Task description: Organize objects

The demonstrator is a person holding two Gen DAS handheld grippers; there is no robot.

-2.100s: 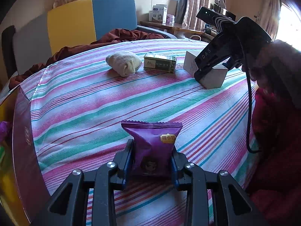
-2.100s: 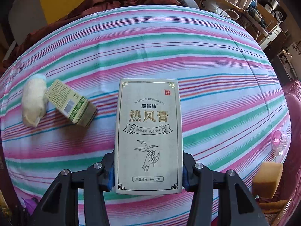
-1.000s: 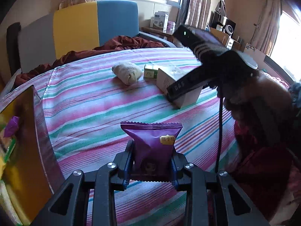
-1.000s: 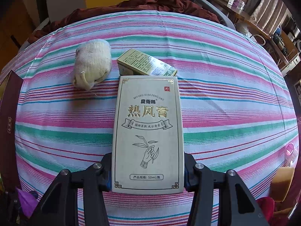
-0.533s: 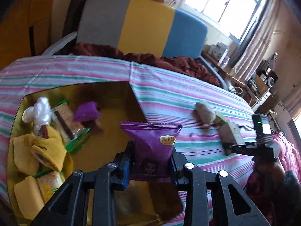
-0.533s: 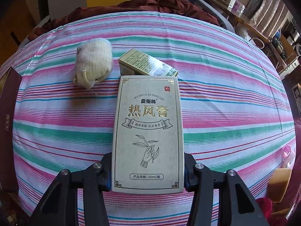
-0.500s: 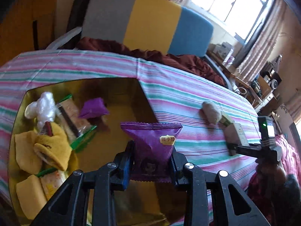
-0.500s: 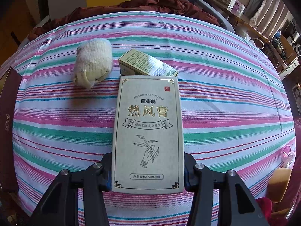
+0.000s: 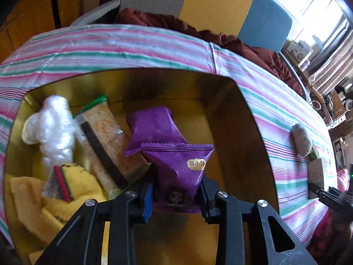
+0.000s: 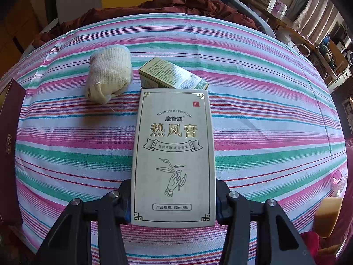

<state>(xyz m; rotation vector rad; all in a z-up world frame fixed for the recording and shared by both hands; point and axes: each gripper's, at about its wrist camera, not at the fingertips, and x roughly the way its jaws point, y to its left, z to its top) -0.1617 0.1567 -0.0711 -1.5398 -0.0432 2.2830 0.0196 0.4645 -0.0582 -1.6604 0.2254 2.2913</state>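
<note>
My left gripper (image 9: 177, 190) is shut on a purple snack packet (image 9: 179, 167) and holds it over the open gold-lined box (image 9: 242, 119). Inside lie a second purple packet (image 9: 154, 125), a long cracker pack (image 9: 108, 137), a white plastic wad (image 9: 55, 130) and yellow cloth (image 9: 33, 198). My right gripper (image 10: 173, 198) is shut on a tall white ointment carton (image 10: 174, 154), held above the striped tablecloth (image 10: 264, 114). Just beyond it lie a green-gold small box (image 10: 174, 76) and a rolled beige bandage (image 10: 109, 72).
The box's dark red outer wall (image 10: 8, 145) shows at the left edge of the right wrist view. A yellow sponge (image 10: 327, 216) sits at the table's right edge. A chair with dark red cloth (image 10: 176, 2) stands behind the table. The right gripper and carton (image 9: 317, 176) show far right.
My left gripper has carried the purple packet from over the tablecloth to over the open box, now lower above its contents. The right gripper holds the carton nearly still.
</note>
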